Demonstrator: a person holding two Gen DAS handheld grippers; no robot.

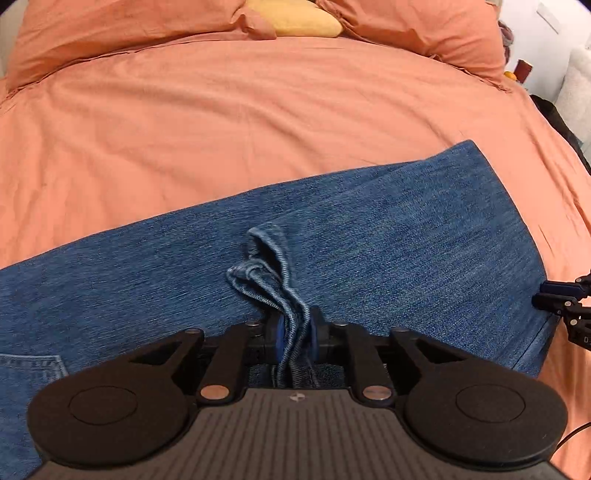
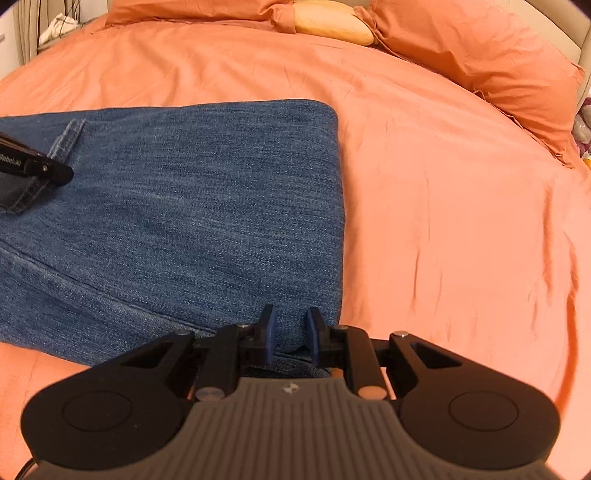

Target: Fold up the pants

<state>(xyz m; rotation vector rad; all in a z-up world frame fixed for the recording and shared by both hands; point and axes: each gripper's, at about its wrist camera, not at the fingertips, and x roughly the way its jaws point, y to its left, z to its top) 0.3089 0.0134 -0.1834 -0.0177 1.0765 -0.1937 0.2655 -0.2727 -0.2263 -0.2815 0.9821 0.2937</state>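
Note:
Blue denim pants [image 1: 369,229] lie folded across an orange bed. My left gripper [image 1: 295,332] is shut on a bunch of hem edges [image 1: 266,269] that rise from the pants between its pads. A back pocket [image 1: 33,365] shows at the lower left. In the right wrist view the pants [image 2: 203,206] end in a folded edge on the right. My right gripper [image 2: 291,332] pinches the near corner of that fold, with denim bulging between its blue pads. The right gripper [image 1: 565,302] shows at the left wrist view's right edge. The left gripper [image 2: 37,166] shows at the right wrist view's left edge.
The orange duvet [image 2: 443,206] spreads wide beyond the pants. Orange pillows [image 2: 480,55] and a yellow pillow [image 2: 332,22] lie at the head of the bed. A dark object [image 1: 561,122] and clutter sit past the bed's right edge.

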